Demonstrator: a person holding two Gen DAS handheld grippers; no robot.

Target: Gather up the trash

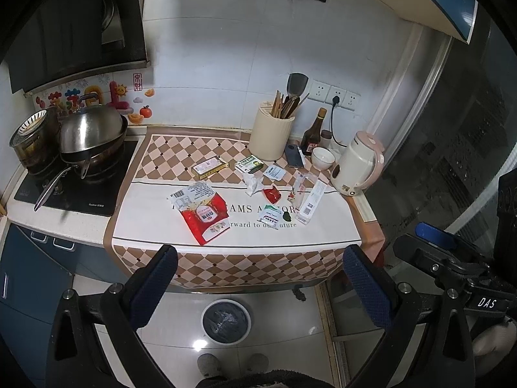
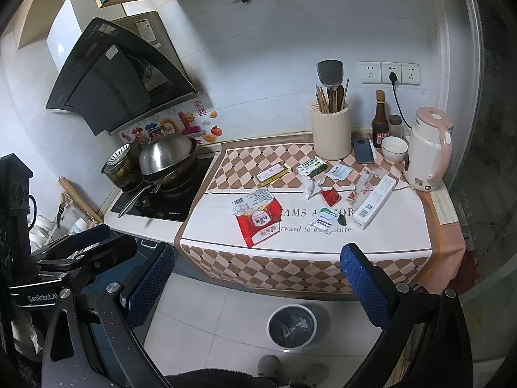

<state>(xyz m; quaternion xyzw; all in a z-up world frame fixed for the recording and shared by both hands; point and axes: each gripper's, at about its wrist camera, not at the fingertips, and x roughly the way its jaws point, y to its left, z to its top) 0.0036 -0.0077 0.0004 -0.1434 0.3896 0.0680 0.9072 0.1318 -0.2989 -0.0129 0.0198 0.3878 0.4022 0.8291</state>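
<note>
Trash lies on the cloth-covered counter point(image 1: 323, 232): a red and white bag point(image 1: 202, 211) point(image 2: 257, 215), a crumpled tissue point(image 1: 253, 183) point(image 2: 311, 185), a small red packet point(image 1: 272, 193) point(image 2: 330, 196), a green-white sachet point(image 1: 269, 216) point(image 2: 323, 220), a long white box point(image 1: 311, 202) point(image 2: 374, 202) and two small cartons point(image 1: 209, 167) point(image 1: 249, 164). A round bin point(image 1: 226, 320) point(image 2: 291, 326) with a dark liner stands on the floor below. My left gripper point(image 1: 258, 286) and right gripper point(image 2: 257, 286) are both open and empty, held back from the counter's front edge above the floor.
A stove with a wok and lid point(image 1: 92, 135) and a pot point(image 1: 32, 139) sits left. At the back stand a utensil holder point(image 1: 271, 135), a dark bottle point(image 1: 315, 132), a phone point(image 1: 294, 156), a bowl point(image 1: 323, 157) and a kettle point(image 1: 357, 163). A range hood point(image 1: 74, 29) hangs above the stove.
</note>
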